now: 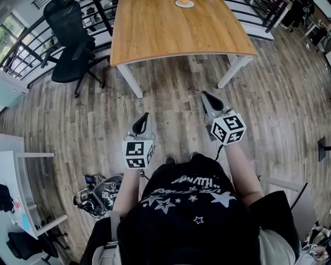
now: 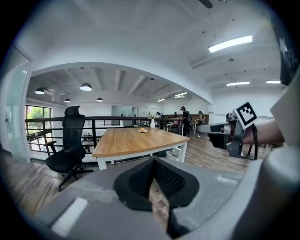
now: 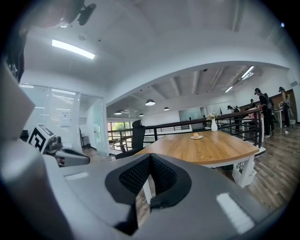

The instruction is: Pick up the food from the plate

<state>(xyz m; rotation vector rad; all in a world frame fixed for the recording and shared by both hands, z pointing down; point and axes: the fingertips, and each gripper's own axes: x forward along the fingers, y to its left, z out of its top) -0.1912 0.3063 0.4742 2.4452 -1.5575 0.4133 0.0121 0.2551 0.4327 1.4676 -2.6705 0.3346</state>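
At the far end of the surface: a small white plate sits on the wooden surface, and on it rests a rounded, golden-brown piece of food, too small to tell what kind.
Food and tools: well apart, with nearly the whole surface and a stretch of wood-plank floor between them.
Left tool: it's up in the air over the floor, short of the surface's near edge and aimed towards it. Its own view shows the black ribbed pads meeting tip to tip, with nothing between them.
Right tool: also over the floor, a touch further forward than the left one and nearer the white table leg. Its jaws are closed together and empty.
Marker cubes: one sits behind each tool's jaws. The right one tilts outward, while the left one faces the camera squarely.
Vase: a white vase stands behind the plate, near the surface's far edge.
Office chair: a black chair stands off the surface's left side, by the black railing.
Person: standing in a black star-print shirt, both forearms stretched forward.
Background: people stand beyond the railing, far right in the right gripper view.
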